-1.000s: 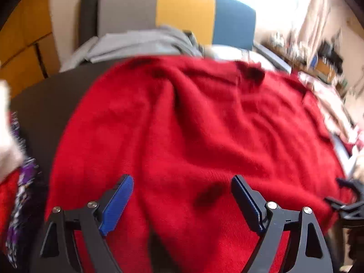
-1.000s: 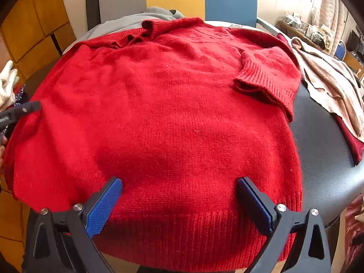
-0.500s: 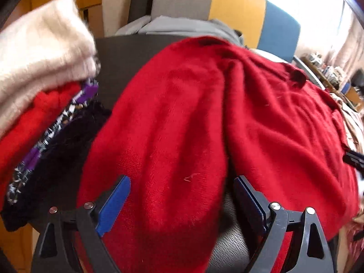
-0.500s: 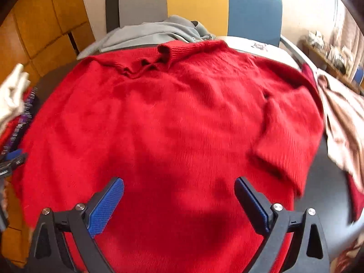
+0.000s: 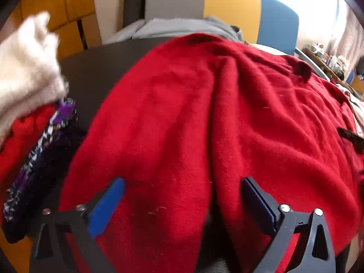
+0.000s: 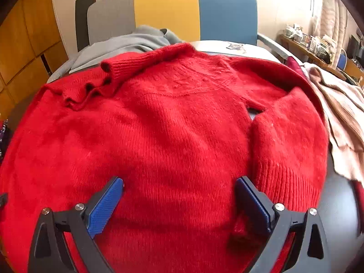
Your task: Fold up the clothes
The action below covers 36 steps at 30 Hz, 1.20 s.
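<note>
A red knitted sweater (image 6: pixel 170 136) lies spread on the dark table (image 6: pixel 336 204), collar (image 6: pixel 136 66) at the far side. Its right sleeve (image 6: pixel 286 141) is folded in over the body, the ribbed cuff beside my right finger. My right gripper (image 6: pixel 179 182) hovers open above the lower body, nothing pinched. In the left wrist view the sweater (image 5: pixel 182 125) shows a long crease running away from me. My left gripper (image 5: pixel 182 182) is low over the sweater's left part, its jaws opening, cloth under them but not pressed.
A pile of folded clothes stands at the table's left: a white fluffy one (image 5: pixel 25 72) on top, red and patterned purple ones (image 5: pixel 45 141) beneath. A grey garment (image 6: pixel 127 43) lies behind the collar, a beige one (image 6: pixel 341 118) at the right. A grey, yellow and blue chair back (image 6: pixel 168 6) stands behind.
The left gripper swung toward the sweater's left side and sank; the clothes pile came into view and its jaws spread wider. The right gripper slid right across the sweater to the folded sleeve's cuff.
</note>
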Each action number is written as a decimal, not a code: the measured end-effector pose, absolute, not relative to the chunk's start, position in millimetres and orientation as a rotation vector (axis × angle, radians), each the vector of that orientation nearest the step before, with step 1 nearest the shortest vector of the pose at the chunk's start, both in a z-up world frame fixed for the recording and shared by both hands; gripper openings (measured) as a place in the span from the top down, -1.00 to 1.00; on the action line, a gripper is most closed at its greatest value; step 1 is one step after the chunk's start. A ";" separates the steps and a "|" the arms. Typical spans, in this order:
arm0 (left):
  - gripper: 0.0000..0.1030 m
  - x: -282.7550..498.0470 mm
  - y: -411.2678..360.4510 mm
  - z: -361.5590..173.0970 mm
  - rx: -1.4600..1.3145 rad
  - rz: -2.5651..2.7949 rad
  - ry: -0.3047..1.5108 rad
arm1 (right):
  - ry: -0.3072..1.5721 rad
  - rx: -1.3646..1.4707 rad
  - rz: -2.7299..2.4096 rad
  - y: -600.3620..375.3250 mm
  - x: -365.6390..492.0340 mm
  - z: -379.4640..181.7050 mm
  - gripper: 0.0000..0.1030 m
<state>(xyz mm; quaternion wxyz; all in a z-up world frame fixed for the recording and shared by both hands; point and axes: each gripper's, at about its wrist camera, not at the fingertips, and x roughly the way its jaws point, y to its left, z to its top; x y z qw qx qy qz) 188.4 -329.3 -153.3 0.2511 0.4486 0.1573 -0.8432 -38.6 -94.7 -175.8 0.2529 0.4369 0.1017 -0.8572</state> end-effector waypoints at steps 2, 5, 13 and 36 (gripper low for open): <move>-1.00 190.5 -333.7 -152.4 1.243 -2.281 0.418 | 0.283 1.183 -2.337 -94.7 -25.8 -174.9 -1.00; -1.00 196.2 -338.8 -149.6 1.284 -2.254 0.418 | 0.274 1.169 -2.331 -91.1 -19.4 -174.0 -1.00; -0.66 186.6 -363.7 -104.9 1.081 -2.361 0.753 | 0.262 1.197 -2.300 -94.6 -28.5 -169.8 -1.00; -0.91 -63.5 -374.5 -136.2 1.140 -2.560 1.269 | -0.589 1.330 -1.704 -183.0 -197.0 -167.6 -0.61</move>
